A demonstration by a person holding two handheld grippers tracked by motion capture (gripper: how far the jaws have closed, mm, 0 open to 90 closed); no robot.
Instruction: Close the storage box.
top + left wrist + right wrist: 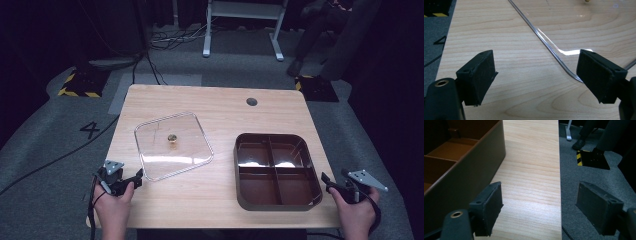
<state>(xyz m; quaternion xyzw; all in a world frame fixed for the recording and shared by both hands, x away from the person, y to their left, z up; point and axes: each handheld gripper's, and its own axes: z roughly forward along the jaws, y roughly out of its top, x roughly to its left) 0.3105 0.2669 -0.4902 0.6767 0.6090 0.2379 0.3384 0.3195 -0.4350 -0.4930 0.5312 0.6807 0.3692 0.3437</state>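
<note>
The clear lid (173,145) with its small gold knob (171,138) lies flat on the desk (220,195), left of the brown divided tray (277,171). The left tool (131,181) sits wide and empty at the lid's near corner; the right tool (331,183), also wide, hovers beside the tray.

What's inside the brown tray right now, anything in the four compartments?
The brown tray shows four compartments with bare, glossy floors in the high view; nothing lies in them. The near wall hides a strip of the two front compartments' floor, so something flat there cannot be ruled out.
</note>
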